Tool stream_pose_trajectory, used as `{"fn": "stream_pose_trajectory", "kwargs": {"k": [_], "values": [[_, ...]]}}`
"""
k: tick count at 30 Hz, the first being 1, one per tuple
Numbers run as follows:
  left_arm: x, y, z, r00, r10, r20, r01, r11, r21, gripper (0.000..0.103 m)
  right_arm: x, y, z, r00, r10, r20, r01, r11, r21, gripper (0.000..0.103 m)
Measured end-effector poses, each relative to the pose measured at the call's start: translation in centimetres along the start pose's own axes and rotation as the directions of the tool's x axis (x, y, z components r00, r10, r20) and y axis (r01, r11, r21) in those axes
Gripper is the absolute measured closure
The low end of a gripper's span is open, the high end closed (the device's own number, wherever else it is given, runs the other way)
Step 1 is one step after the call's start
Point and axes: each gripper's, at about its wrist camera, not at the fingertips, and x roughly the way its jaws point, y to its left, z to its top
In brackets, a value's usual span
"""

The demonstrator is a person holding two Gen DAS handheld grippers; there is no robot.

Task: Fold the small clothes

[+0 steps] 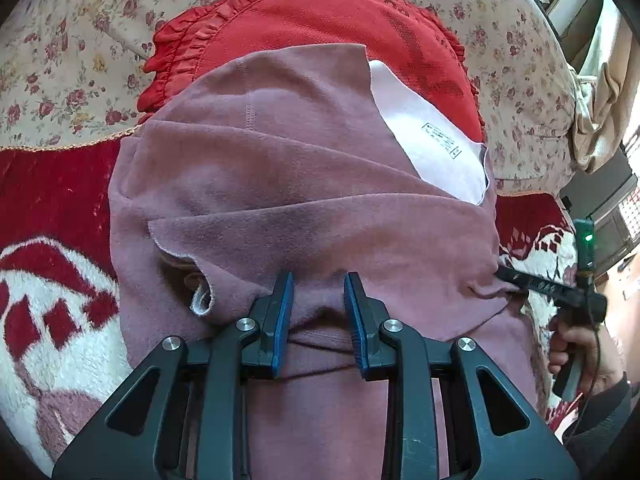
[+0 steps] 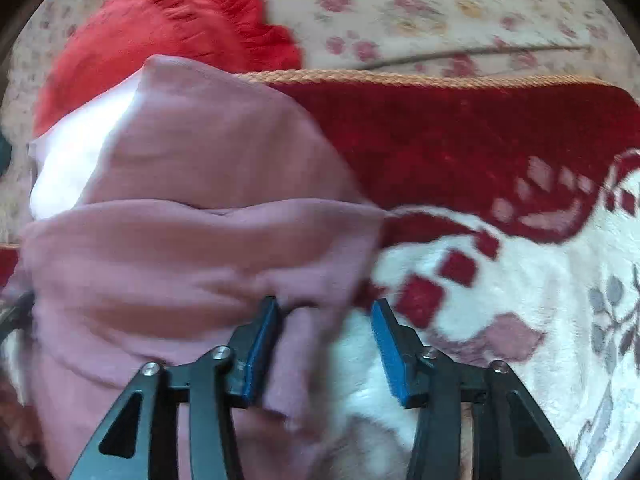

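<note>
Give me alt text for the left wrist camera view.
The left gripper, jaws open, sits over a mauve garment showing its white inner lining, lying across a red frilled garment on a red-and-white blanket.

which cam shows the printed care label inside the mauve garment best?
Left wrist. There the printed label sits sharp on the white lining of the mauve garment, its outline clear though the text is too small to read. The right wrist view is motion-blurred: only the white lining shows, no label visible.
</note>
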Motion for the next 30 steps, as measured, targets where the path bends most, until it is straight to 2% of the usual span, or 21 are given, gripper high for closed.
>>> {"fn": "stream_pose_trajectory", "kwargs": {"k": [2, 3, 4, 5, 6, 7, 8, 9, 10, 11, 13, 16, 18, 20, 21, 23, 25, 27, 29, 30], "values": [[0.1, 0.1, 0.1, 1.000, -0.004, -0.001, 0.004, 1.000, -0.006, 0.076, -2.4, 0.3, 0.1, 0.998, -0.029, 0.062, 0.029, 1.000, 0.004, 0.053], [0.1, 0.1, 0.1, 1.000, -0.007, 0.000, 0.007, 1.000, -0.008, 0.074, -4.0, 0.6, -0.2, 0.995, 0.001, 0.099, 0.000, 1.000, -0.010, 0.053], [0.1, 0.0, 0.1, 1.000, -0.011, 0.001, 0.011, 1.000, -0.009, 0.070, -5.3, 1.6, -0.5, 0.989, 0.090, 0.115, -0.086, 0.995, -0.044, 0.053], [0.1, -0.1, 0.1, 1.000, -0.021, 0.004, 0.021, 1.000, -0.007, 0.068, -5.5, 2.1, -0.7, 0.984, 0.141, 0.106, -0.134, 0.988, -0.071, 0.053], [0.1, -0.3, 0.1, 0.999, -0.032, 0.006, 0.032, 0.999, -0.002, 0.061, -5.3, 3.4, -1.3, 0.972, 0.224, 0.066, -0.214, 0.967, -0.142, 0.053], [0.1, -0.5, 0.0, 0.999, -0.039, 0.010, 0.038, 0.999, 0.008, 0.057, -5.0, 4.1, -2.2, 0.972, 0.232, 0.042, -0.221, 0.959, -0.179, 0.053], [0.1, -0.8, -0.1, 0.999, -0.037, 0.012, 0.037, 0.999, 0.017, 0.055, -4.0, 4.3, -2.8, 0.981, 0.194, 0.011, -0.188, 0.962, -0.198, 0.053], [0.1, -1.0, -0.2, 0.999, -0.031, 0.014, 0.030, 0.999, 0.032, 0.053, -2.3, 4.1, -3.5, 0.989, 0.135, -0.059, -0.144, 0.970, -0.196, 0.053], [0.2, -1.2, -0.2, 1.000, -0.027, 0.016, 0.026, 0.999, 0.040, 0.051, -1.5, 3.5, -4.2, 0.985, 0.160, -0.063, -0.169, 0.967, -0.190, 0.052], [0.2, -1.3, -0.2, 0.999, -0.033, 0.018, 0.032, 0.999, 0.040, 0.049, -1.8, 3.3, -4.3, 0.984, 0.176, -0.038, -0.180, 0.963, -0.199, 0.052], [0.2, -1.1, -0.3, 0.998, -0.057, 0.036, 0.056, 0.998, 0.020, 0.045, -2.1, 3.1, -4.8, 0.982, 0.182, -0.044, -0.187, 0.965, -0.186, 0.052], [0.2, -1.0, -0.3, 0.997, -0.065, 0.043, 0.065, 0.998, 0.019, 0.045, -2.1, 4.0, -5.2, 0.988, 0.155, -0.021, -0.156, 0.965, -0.212, 0.046], [0.1, -1.0, -0.3, 0.997, -0.076, 0.033, 0.075, 0.997, 0.033, 0.045, -1.7, 5.7, -4.9, 0.988, 0.155, -0.017, -0.154, 0.957, -0.247, 0.032], [-1.0, -0.5, -0.3, 0.993, -0.111, 0.034, 0.110, 0.994, 0.025, 0.045, -2.2, 6.6, -5.7, 0.990, 0.144, -0.008, -0.141, 0.953, -0.269, 0.031], [-2.2, -0.2, -0.4, 0.991, -0.116, 0.060, 0.114, 0.993, 0.021, 0.045, -2.3, 6.5, -5.0, 0.989, 0.147, -0.009, -0.145, 0.955, -0.258, 0.031], [-5.1, 0.5, -0.7, 0.988, -0.079, 0.131, 0.075, 0.997, 0.031, 0.045, -2.2, 6.9, -3.3, 0.989, 0.147, -0.010, -0.146, 0.963, -0.229, 0.034], [-6.9, 1.2, -1.0, 0.985, -0.030, 0.171, 0.024, 0.999, 0.036, 0.045, -4.0, 7.5, -3.1, 0.990, 0.134, 0.034, -0.124, 0.972, -0.199, 0.038], [-6.5, 2.1, -1.0, 0.990, -0.025, 0.141, 0.024, 1.000, 0.006, 0.045, -5.0, 8.3, -3.5, 0.983, 0.164, 0.087, -0.143, 0.968, -0.205, 0.038], [-4.2, 2.7, -1.2, 0.999, -0.019, 0.036, 0.019, 1.000, -0.019, 0.045, -3.6, 9.7, -4.2, 0.989, 0.135, 0.053, -0.118, 0.963, -0.244, 0.038], [-3.7, 2.9, -1.5, 1.000, -0.008, 0.025, 0.009, 1.000, -0.024, 0.045, -2.6, 9.7, -4.5, 0.994, 0.106, 0.033, -0.094, 0.963, -0.251, 0.038]]}}
